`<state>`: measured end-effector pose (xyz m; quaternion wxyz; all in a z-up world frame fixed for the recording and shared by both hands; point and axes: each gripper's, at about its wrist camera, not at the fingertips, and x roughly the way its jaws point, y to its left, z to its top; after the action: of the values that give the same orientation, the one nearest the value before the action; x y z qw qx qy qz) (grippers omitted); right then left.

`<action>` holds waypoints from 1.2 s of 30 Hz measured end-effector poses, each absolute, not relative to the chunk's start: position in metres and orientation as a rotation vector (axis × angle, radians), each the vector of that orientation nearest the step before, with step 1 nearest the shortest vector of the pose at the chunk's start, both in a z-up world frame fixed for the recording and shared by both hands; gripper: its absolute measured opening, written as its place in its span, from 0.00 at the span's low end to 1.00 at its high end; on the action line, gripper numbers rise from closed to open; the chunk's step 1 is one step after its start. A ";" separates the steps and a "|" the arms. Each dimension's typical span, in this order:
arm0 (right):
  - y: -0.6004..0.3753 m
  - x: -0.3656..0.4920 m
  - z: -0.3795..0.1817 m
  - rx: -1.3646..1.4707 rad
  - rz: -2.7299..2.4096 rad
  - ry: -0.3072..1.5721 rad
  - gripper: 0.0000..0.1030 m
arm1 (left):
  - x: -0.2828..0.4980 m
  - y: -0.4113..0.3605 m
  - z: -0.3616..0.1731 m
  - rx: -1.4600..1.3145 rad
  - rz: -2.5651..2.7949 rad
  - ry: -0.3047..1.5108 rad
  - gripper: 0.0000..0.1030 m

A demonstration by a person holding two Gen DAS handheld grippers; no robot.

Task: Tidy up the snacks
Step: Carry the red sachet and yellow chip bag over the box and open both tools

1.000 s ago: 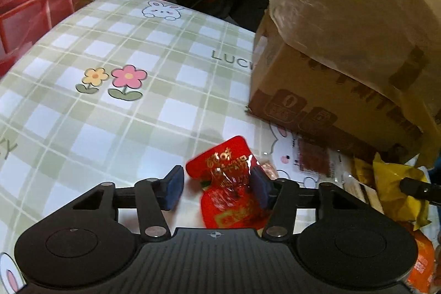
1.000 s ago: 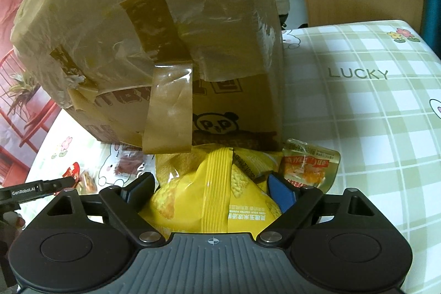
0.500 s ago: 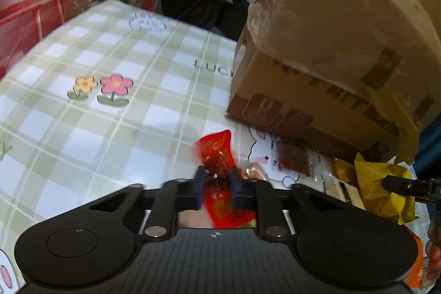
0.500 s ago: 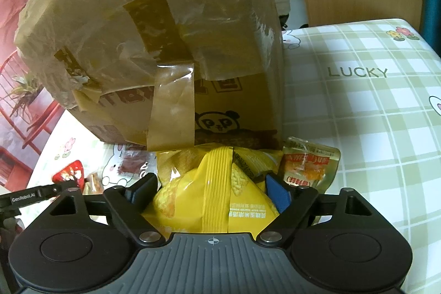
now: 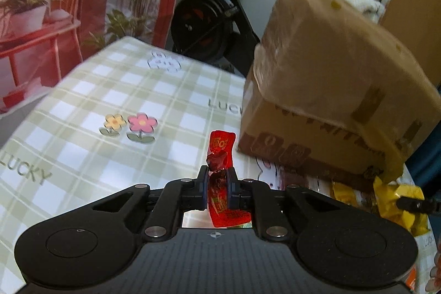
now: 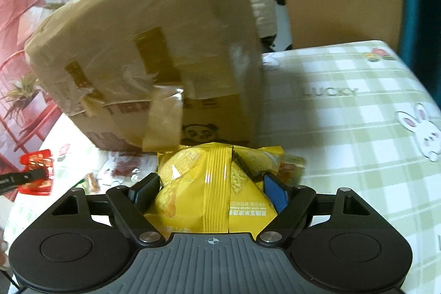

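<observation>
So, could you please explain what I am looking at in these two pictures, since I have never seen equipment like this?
There is no robot here: a person holds a two-finger gripper in each hand, and each gripper carries a fisheye camera looking forward along its fingers. The black shape at the bottom of each picture is the gripper itself.

The left wrist view shows the left gripper shut on a red snack packet, lifted above the checked tablecloth.

The right wrist view shows the right gripper with its fingers on either side of a yellow snack bag; whether it grips firmly I cannot tell.

A taped cardboard box sits on the table behind the snacks, with more small packets lying near its base.
</observation>
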<state>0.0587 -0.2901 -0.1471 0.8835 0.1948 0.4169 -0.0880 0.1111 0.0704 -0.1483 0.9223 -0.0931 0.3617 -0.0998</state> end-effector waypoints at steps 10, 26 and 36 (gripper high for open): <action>-0.323 0.019 -0.132 0.428 -0.312 0.797 0.75 | 0.109 0.085 -0.110 -0.199 -0.166 0.622 0.13; -0.357 0.005 -0.049 0.401 -0.391 0.479 0.76 | 0.107 0.077 -0.050 -0.230 -0.216 0.425 0.13; -0.335 0.054 0.007 0.286 -0.249 0.335 0.76 | 0.130 0.029 0.000 -0.155 -0.320 0.319 0.13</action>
<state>0.0543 -0.3352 0.0066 0.9682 0.1412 0.1658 -0.1231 0.1299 0.0288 0.0002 0.9716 -0.0769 0.1579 -0.1586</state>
